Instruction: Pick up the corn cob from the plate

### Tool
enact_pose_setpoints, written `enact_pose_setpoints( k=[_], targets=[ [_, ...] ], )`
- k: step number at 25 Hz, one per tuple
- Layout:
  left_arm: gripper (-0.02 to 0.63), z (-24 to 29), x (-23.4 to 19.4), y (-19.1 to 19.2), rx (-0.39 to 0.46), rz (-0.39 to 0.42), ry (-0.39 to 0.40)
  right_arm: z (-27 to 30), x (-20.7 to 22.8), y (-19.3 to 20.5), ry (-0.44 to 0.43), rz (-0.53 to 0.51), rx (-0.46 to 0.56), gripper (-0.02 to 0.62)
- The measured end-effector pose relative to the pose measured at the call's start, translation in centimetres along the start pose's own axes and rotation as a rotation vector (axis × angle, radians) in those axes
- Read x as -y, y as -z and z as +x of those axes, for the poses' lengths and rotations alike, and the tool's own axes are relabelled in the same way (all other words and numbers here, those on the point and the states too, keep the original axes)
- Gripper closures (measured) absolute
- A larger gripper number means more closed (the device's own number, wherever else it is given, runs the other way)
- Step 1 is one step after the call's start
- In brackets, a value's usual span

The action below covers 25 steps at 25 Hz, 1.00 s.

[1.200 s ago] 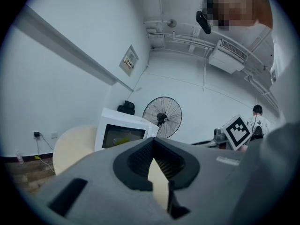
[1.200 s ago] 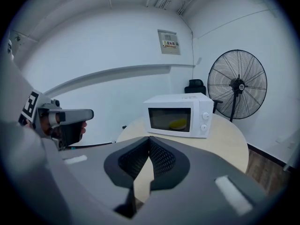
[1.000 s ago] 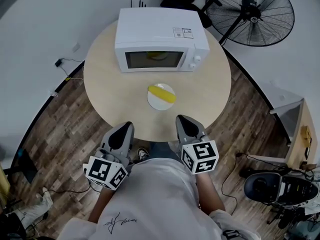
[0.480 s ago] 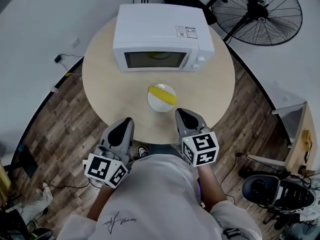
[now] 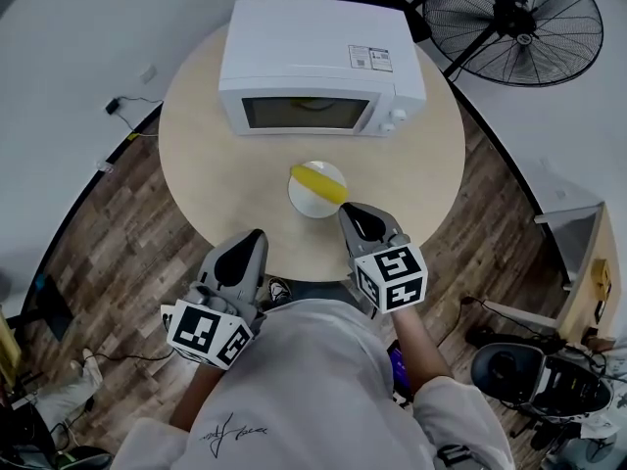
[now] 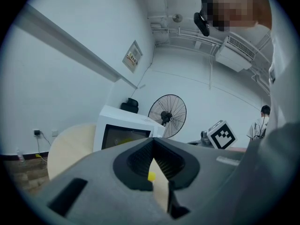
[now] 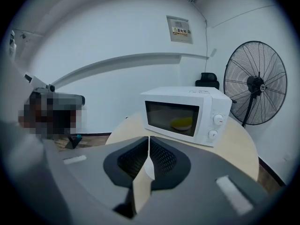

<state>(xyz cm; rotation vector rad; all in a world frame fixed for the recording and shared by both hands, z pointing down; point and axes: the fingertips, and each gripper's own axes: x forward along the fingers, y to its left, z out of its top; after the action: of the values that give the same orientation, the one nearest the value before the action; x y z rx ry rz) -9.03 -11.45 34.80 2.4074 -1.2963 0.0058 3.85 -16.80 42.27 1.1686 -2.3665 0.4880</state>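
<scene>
Both tongs were shut and empty. The right tongs [image 5: 351,210] hovered just beside the plate [image 5: 298,200], probably lining up the grab. The corn cob [image 5: 318,181] lay on it just ahead of their tips. The left tongs [image 5: 253,235] idled at the table [image 5: 211,169] edge, out of the way.

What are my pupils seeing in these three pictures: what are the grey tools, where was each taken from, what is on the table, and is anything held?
There is no robot: a person holds a two-jaw gripper in each hand, the left gripper and the right gripper. One picture comes from a camera on the person's head, looking down. The other two come from cameras riding on each gripper, looking along its jaws. On the round table stand a microwave and a plate with a corn cob on it. Both grippers are shut and hold nothing.
</scene>
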Motion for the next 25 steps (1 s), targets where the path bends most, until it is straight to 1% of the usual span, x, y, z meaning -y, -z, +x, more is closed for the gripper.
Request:
enact_pose_setpoints(
  k=[7, 14, 20, 25],
  targets=[
    [0.615, 0.8, 0.1, 0.3, -0.016, -0.001, -0.001, 1.0, 1.2, 0.0, -0.021, -0.019, -0.023, 0.563],
    [0.615, 1.0, -0.3, 1.1, -0.04, -0.002, -0.003, 2.5, 1.4, 0.4, -0.072, -0.036, -0.067, 0.558],
    [0.615, 1.3, -1.0, 1.6, -0.057, -0.006, -0.02, 4.4, 1.9, 1.0, -0.11, -0.051, -0.108, 0.538],
    [0.615, 1.6, -1.3, 1.9, -0.064, -0.016, -0.04, 6.2, 1.7, 2.7, -0.178, -0.012, -0.166, 0.505]
  ],
)
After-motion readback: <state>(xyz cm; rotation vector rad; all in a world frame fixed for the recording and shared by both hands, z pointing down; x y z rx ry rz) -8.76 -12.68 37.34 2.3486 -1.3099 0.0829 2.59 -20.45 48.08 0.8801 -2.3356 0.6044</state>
